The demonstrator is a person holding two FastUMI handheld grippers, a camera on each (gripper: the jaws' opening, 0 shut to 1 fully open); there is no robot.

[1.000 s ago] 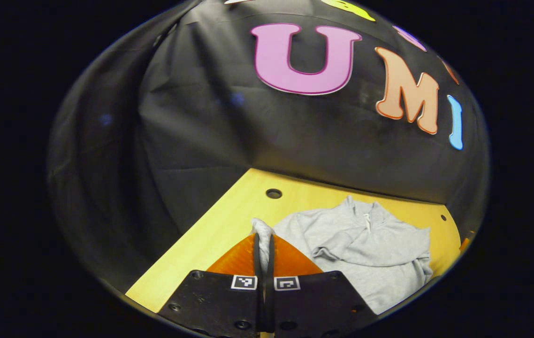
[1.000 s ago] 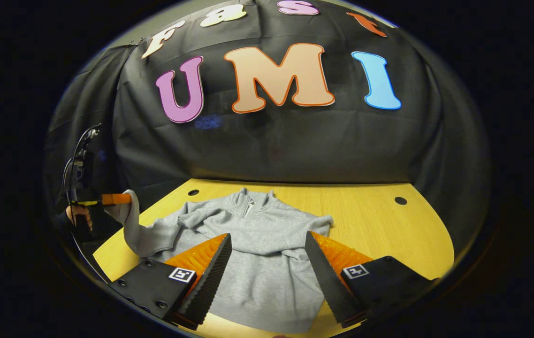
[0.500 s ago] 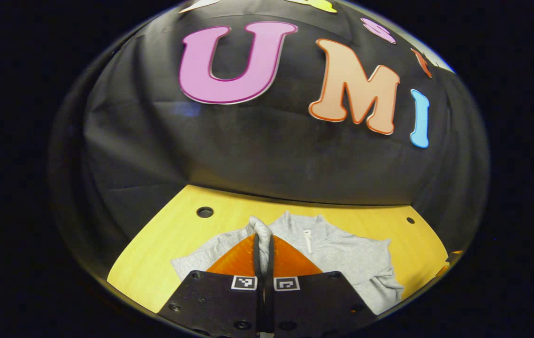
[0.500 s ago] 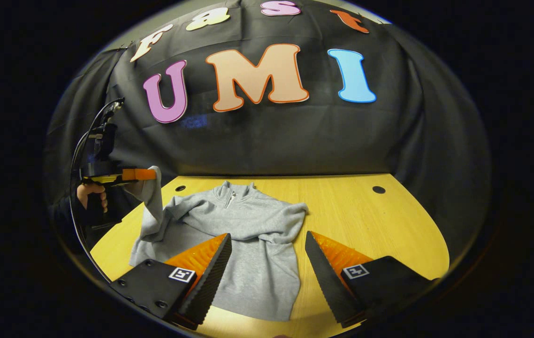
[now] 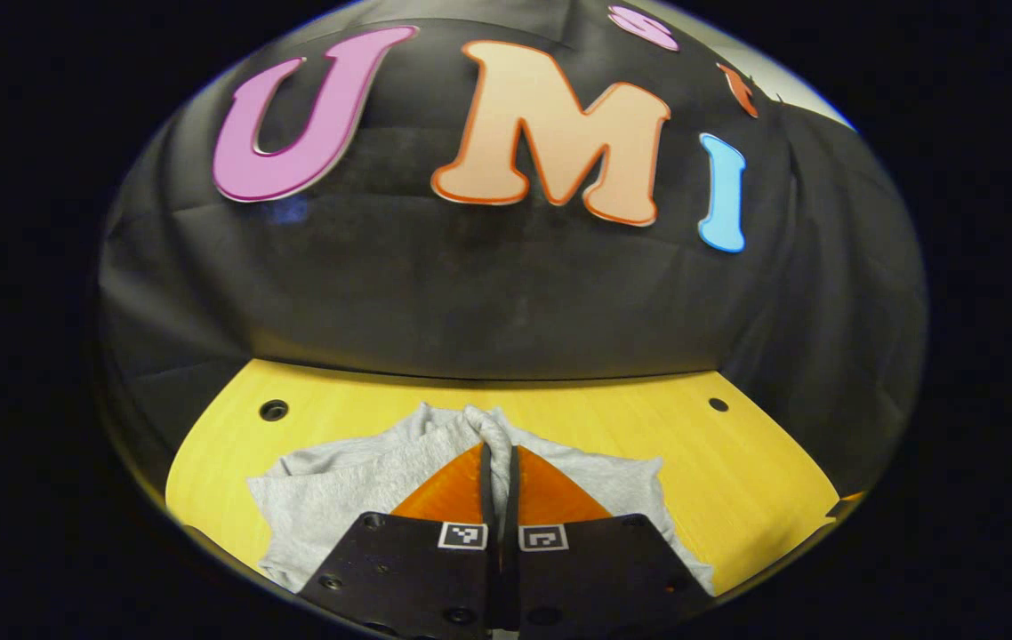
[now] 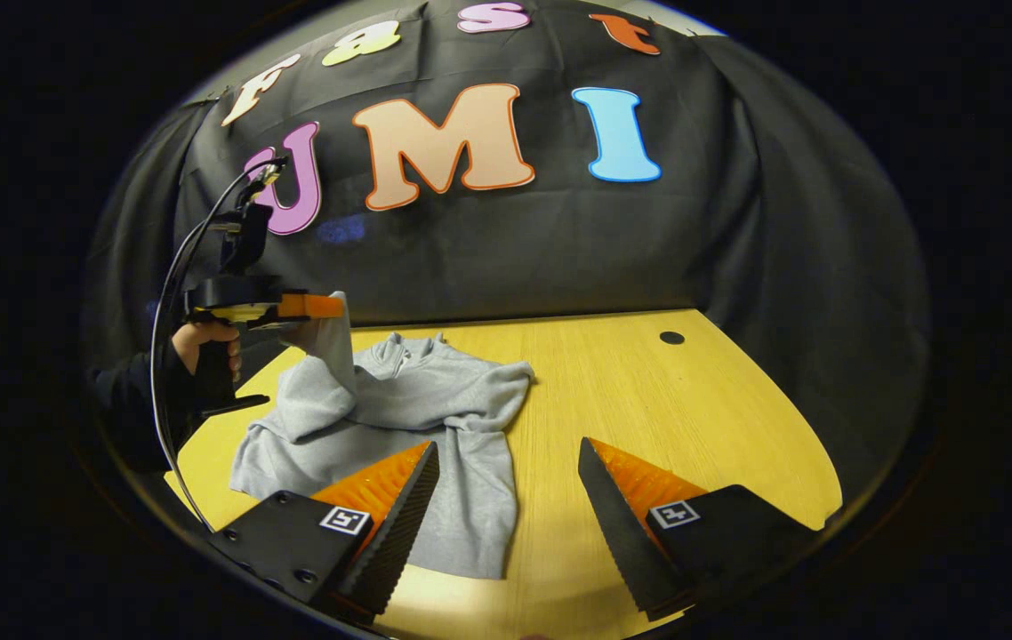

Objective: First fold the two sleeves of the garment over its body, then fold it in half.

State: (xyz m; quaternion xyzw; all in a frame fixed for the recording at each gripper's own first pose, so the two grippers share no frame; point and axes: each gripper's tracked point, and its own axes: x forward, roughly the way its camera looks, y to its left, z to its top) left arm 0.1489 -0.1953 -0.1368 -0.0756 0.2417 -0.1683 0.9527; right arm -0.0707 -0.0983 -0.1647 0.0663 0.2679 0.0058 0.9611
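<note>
A grey zip-neck sweatshirt (image 6: 435, 418) lies on the yellow table (image 6: 648, 400). One sleeve (image 6: 493, 396) lies folded across its chest. My left gripper (image 5: 499, 449) is shut on the cuff of the other sleeve (image 5: 486, 427) and holds it up in the air over the garment's body (image 5: 337, 489). In the right gripper view that left gripper (image 6: 328, 307) shows at the left, held by a hand (image 6: 199, 342), with the lifted sleeve (image 6: 328, 373) hanging from it. My right gripper (image 6: 506, 449) stands open above the table, right of the sweatshirt's hem, with nothing between its fingers.
The table has small round holes near its back corners (image 6: 671, 338) (image 5: 273, 410). Bare tabletop stretches to the right of the sweatshirt. The black booth cloth (image 6: 559, 249) hangs right behind the table's far edge. A black cable (image 6: 177, 267) loops from the left gripper.
My left gripper has swung the held sleeve rightward and higher, from beside the garment to above its body. The right gripper has drifted right, still open.
</note>
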